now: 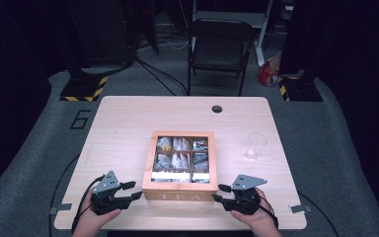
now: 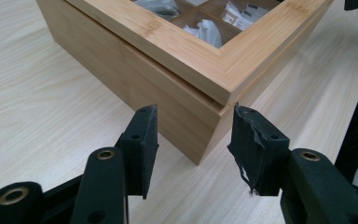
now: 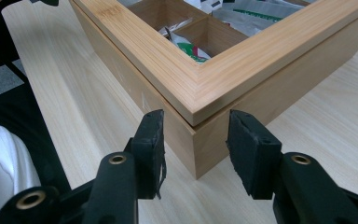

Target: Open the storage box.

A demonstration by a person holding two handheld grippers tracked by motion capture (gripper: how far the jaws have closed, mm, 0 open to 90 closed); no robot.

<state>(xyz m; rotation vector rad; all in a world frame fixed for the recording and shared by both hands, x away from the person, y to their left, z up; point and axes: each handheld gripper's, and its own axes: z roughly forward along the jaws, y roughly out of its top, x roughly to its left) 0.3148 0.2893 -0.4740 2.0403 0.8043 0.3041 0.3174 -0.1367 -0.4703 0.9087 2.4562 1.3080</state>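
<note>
Black pads of the left tool [image 2: 193, 149] stand nearest in the left gripper view, set apart to either side of the near left corner of the wooden tea box [image 2: 186, 88]. Neither pad touches the wood; the corner edge sits in the gap, just beyond the tips. One pad [image 2: 254, 149] has torn, frayed facing.

Right tool [image 3: 193, 151] stands likewise in the right gripper view: jaws apart, straddling the box's near right corner [image 3: 200, 98], pads clear of both faces. Lid and base meet in a thin seam just above the tips.

High view: the box [image 1: 179, 195] sits at the middle of the light wood bench [image 1: 123, 123], toward the near edge, "TEA" on its front face. Its windowed lid lies closed; tea bags [image 1: 180, 160] show in the compartments beneath. Left tool [image 1: 133, 191] just beside the box's front left corner, right tool [image 1: 218, 193] just beside the front right. A hand holds each from the near edge.

Clear plastic cup [image 1: 255, 145] upright on the bench, right of the box, well apart. Black chair [image 1: 219, 49] beyond the far edge.
</note>
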